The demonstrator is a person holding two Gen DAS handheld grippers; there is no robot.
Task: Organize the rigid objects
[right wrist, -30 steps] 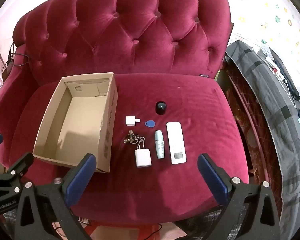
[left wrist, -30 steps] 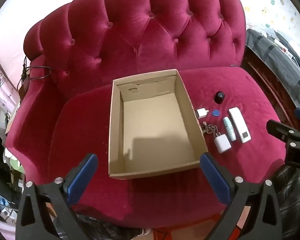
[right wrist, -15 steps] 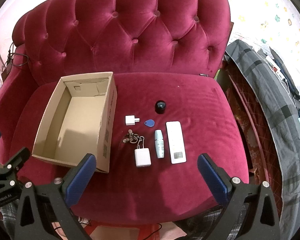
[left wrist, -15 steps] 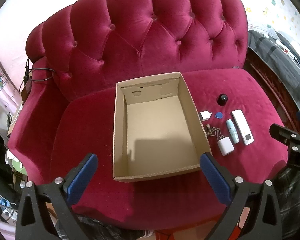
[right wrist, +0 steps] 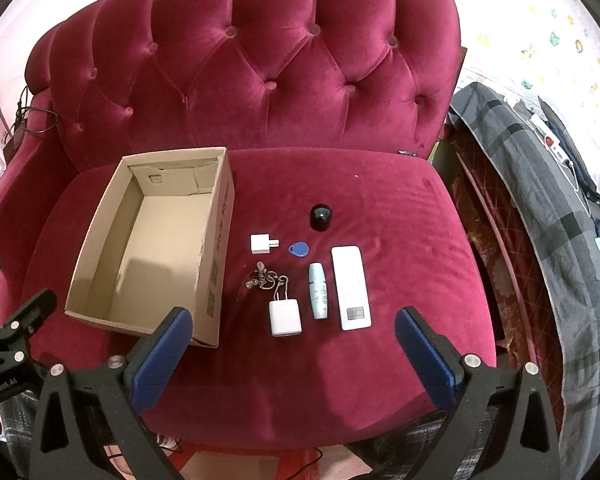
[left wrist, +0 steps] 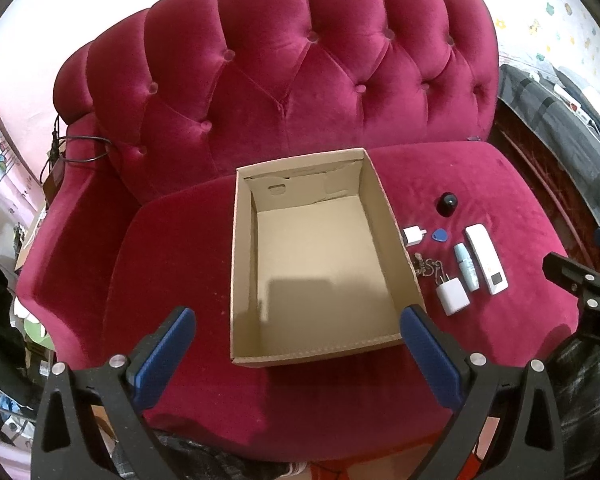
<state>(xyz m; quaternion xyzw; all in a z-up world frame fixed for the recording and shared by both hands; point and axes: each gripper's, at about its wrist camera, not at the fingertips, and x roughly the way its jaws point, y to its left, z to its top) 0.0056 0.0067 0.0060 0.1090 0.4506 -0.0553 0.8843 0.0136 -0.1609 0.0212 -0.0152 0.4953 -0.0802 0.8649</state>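
Right hand-held gripper (right wrist: 290, 344) spread wide, empty, above sofa front; left hand-held gripper (left wrist: 296, 340) likewise wide, over empty open brown cardboard box (right wrist: 100, 236). Nearest target: white square plug charger (right wrist: 285, 317) beside box. Descend straight, pinch its flat sides, avoid metal keyring (right wrist: 262, 278) touching its prongs.

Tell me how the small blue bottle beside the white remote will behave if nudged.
The small blue bottle lies on its side; being round, it would probably roll. The soft velvet seat should slow it. It looks light.
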